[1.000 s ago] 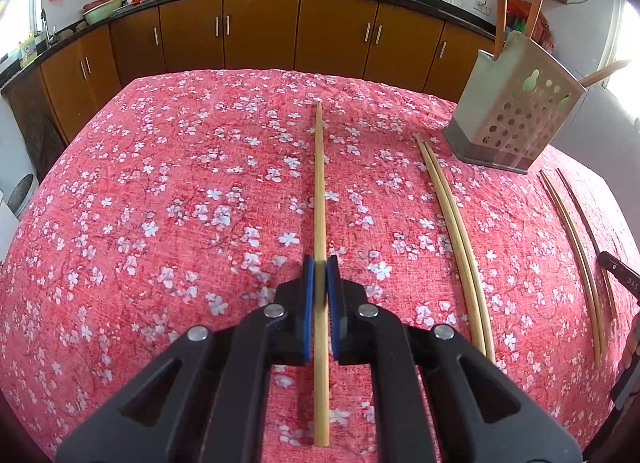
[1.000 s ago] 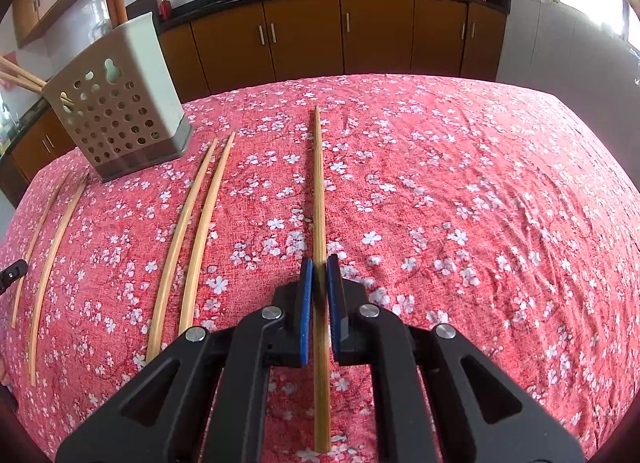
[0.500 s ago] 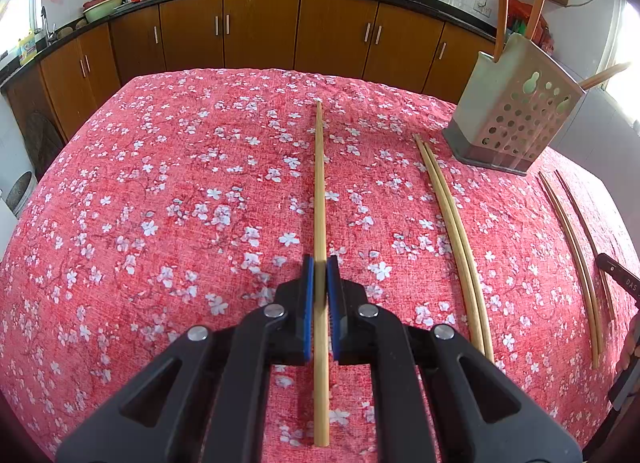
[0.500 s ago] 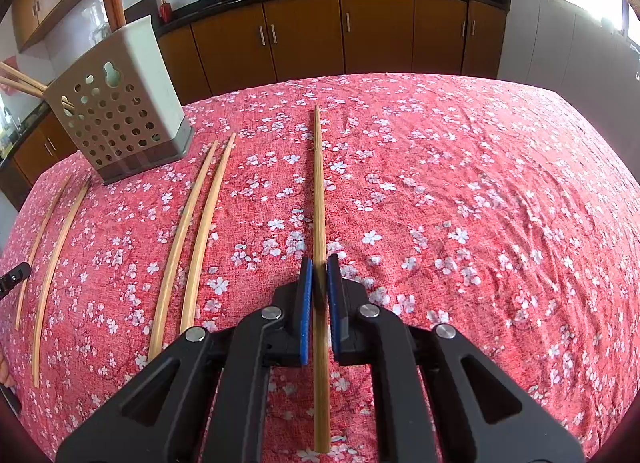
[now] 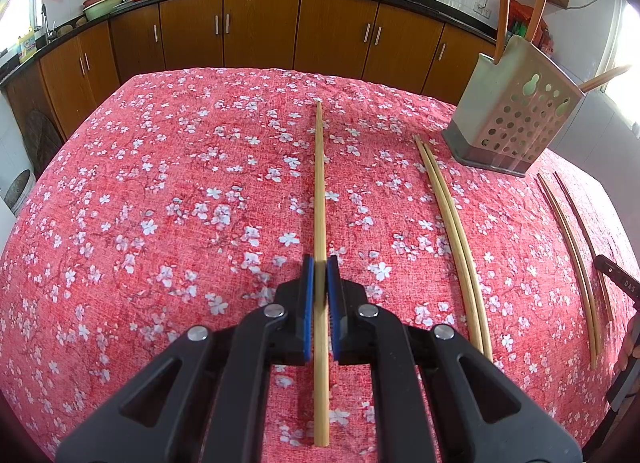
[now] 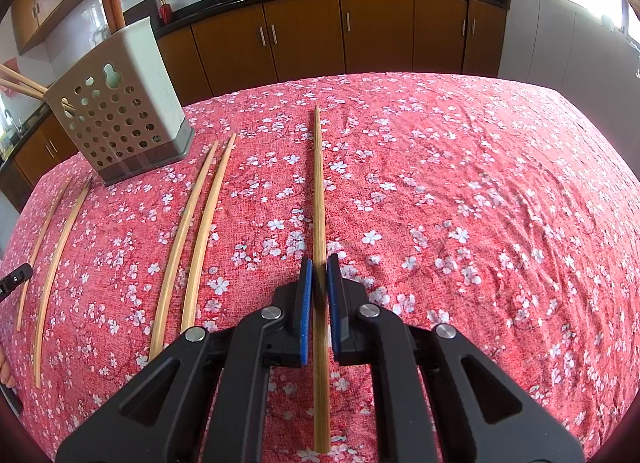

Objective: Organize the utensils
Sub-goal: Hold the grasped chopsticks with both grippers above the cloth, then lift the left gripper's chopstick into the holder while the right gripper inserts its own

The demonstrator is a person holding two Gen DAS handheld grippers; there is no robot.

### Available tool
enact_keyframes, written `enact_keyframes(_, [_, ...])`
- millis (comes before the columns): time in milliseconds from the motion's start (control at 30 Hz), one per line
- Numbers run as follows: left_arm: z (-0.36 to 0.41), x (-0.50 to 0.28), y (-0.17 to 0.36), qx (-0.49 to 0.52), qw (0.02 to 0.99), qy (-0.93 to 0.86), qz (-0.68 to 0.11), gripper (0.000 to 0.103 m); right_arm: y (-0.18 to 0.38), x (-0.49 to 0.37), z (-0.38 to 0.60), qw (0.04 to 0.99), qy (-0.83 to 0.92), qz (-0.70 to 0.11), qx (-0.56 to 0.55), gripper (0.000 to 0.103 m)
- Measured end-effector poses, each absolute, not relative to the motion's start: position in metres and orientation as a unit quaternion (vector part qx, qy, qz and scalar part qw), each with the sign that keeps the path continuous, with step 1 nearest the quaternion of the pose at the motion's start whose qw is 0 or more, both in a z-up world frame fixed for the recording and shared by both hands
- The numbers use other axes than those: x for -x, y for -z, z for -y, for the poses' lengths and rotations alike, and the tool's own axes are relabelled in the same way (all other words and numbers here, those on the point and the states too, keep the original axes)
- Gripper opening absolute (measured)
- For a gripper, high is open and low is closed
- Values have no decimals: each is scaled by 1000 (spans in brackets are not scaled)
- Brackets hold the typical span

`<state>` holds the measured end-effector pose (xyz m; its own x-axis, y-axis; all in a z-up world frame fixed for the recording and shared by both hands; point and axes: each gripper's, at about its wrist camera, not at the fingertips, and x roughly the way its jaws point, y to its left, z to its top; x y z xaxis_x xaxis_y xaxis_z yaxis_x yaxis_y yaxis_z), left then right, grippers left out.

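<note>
My left gripper (image 5: 320, 263) is shut on a long bamboo chopstick (image 5: 319, 183) that runs forward along its fingers above the red floral tablecloth. My right gripper (image 6: 319, 263) is shut on another bamboo chopstick (image 6: 318, 183) in the same way. A perforated grey utensil holder (image 5: 516, 119) stands at the back right in the left wrist view and at the back left in the right wrist view (image 6: 116, 111), with chopsticks sticking out of it. A pair of chopsticks (image 5: 452, 231) lies on the cloth beside the holder; it also shows in the right wrist view (image 6: 196, 235).
A second, thinner pair of chopsticks (image 5: 572, 247) lies past the holder, seen also in the right wrist view (image 6: 56, 259). The other gripper's tip (image 5: 616, 279) shows at the right edge. Wooden kitchen cabinets (image 5: 260, 31) and a counter with woks stand behind the table.
Both grippers keep their hold on their chopsticks. The views have shifted only slightly; the chopsticks on the cloth and the holder have not moved.
</note>
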<state>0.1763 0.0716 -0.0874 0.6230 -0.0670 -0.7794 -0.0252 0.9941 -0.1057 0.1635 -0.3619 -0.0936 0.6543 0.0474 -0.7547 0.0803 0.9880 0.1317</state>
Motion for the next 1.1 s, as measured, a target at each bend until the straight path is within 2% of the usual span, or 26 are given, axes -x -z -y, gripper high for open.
enact_keyframes(767, [-73, -176, 86, 57, 899, 12, -434, 9, 94, -162, 363, 906, 7, -415, -82, 9])
enact_keyframes(1100, [-62, -160, 85, 24, 899, 8, -437, 8, 94, -143, 363, 905, -5, -416, -88, 9])
